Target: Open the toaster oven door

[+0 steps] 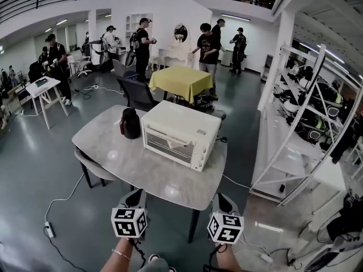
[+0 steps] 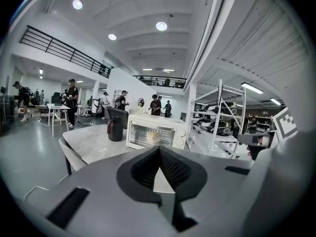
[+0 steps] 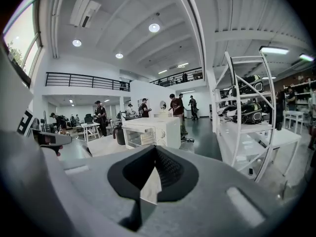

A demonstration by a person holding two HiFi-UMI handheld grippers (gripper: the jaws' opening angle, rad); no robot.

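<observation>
The white toaster oven (image 1: 180, 134) stands on the grey marble table (image 1: 153, 177), its glass door closed and facing me; something pale lies inside it. My left gripper (image 1: 136, 196) and right gripper (image 1: 221, 198) hang side by side over the table's near edge, well short of the oven. In the left gripper view the oven (image 2: 157, 132) shows beyond the left gripper (image 2: 159, 149), whose jaws meet with nothing between them. In the right gripper view the right gripper (image 3: 154, 149) is likewise shut and empty, with the oven (image 3: 148, 132) ahead of it.
A dark jug (image 1: 130, 123) stands just left of the oven. A grey chair (image 1: 93, 169) is tucked at the table's left side. White shelving (image 1: 306, 123) lines the right. A yellow-covered table (image 1: 180, 81) and several people are farther back. Cables and a power strip (image 1: 49, 229) lie on the floor.
</observation>
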